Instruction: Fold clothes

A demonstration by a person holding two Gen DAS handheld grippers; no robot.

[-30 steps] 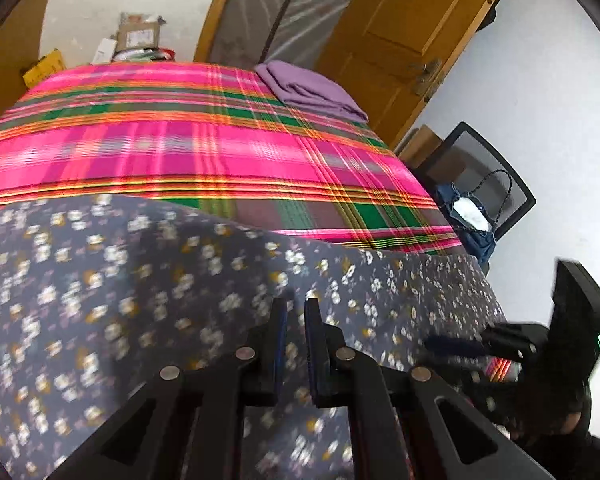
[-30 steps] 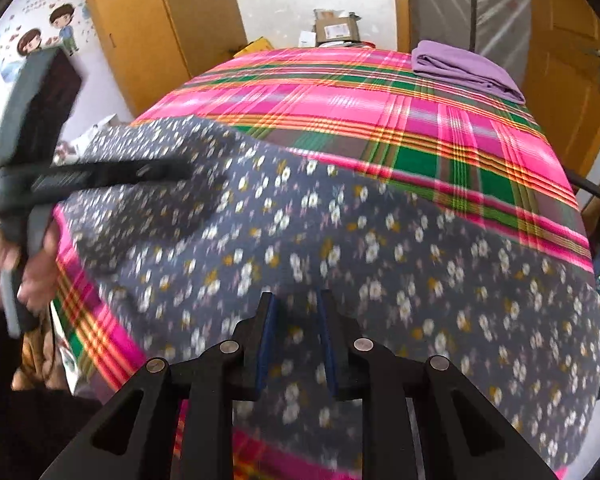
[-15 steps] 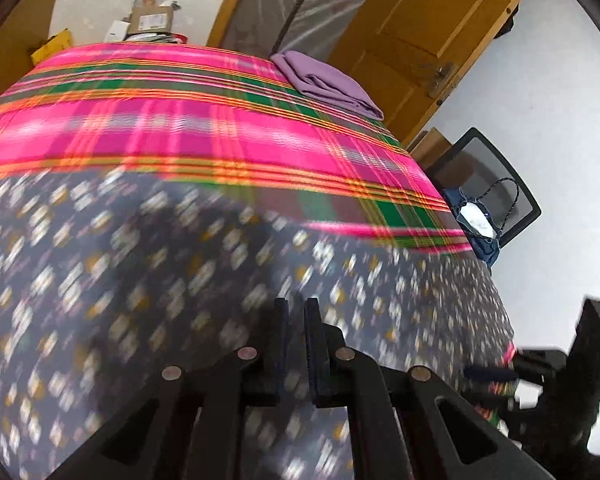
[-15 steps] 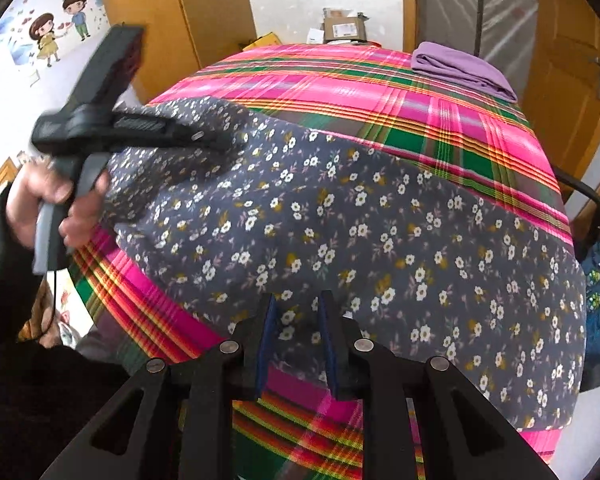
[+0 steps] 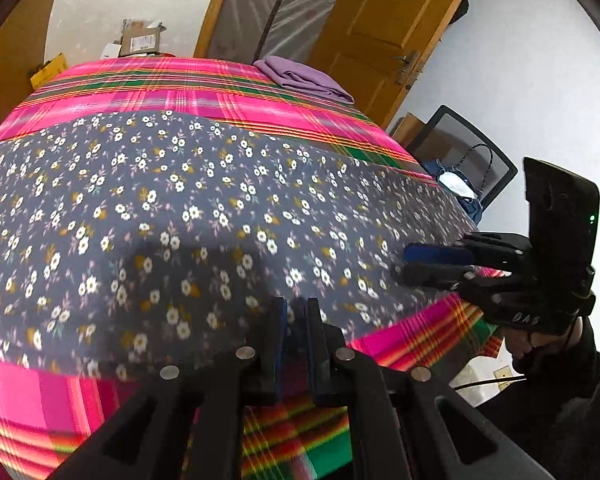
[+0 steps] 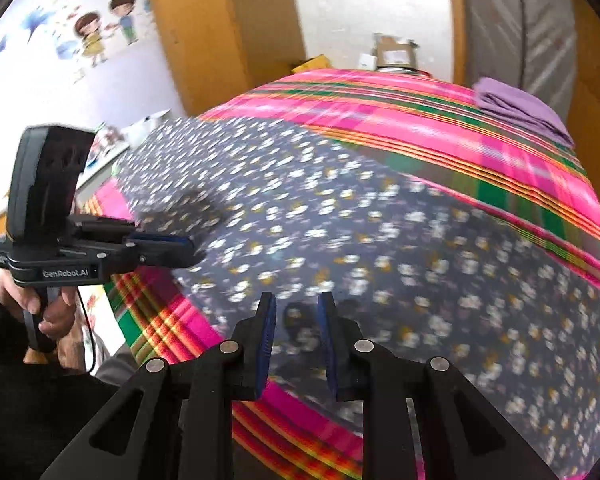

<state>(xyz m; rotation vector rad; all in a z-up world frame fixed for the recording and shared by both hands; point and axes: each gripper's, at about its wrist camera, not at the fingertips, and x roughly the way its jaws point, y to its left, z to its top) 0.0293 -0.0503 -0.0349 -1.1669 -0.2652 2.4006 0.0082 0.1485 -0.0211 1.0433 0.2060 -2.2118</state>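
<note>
- A dark grey cotton garment printed with small white and ochre flowers (image 5: 204, 216) lies spread flat across the near half of a bed covered by a bright pink, green and orange plaid sheet (image 5: 148, 92).
- The garment's near hem runs close to the bed's front edge, with a band of bare plaid showing below it in both wrist views; its far edge crosses the bed about midway.
- Beyond the garment the plaid sheet is open all the way back, save for a folded lilac cloth (image 5: 304, 78) at the far right corner.
- A brown wooden door (image 5: 384, 28) and a black mesh chair (image 5: 472, 156) holding a blue bag stand beside the bed's right side; cardboard boxes (image 5: 140, 38) sit behind its far end.
- The left gripper (image 5: 296, 312), held by a hand (image 6: 40, 312), has its blue-padded fingers nearly together over the garment's near hem. Cloth shows in the narrow gap, but I cannot tell whether the pads pinch it.
- In the right wrist view its tips sit at the garment's left near corner.
- The right gripper (image 6: 296, 312) has a plainly wider gap between its fingers, with floral cloth seen between them at the hem; whether it grasps the cloth I cannot tell.
- In the left wrist view its tips reach over the garment's right near corner.
</note>
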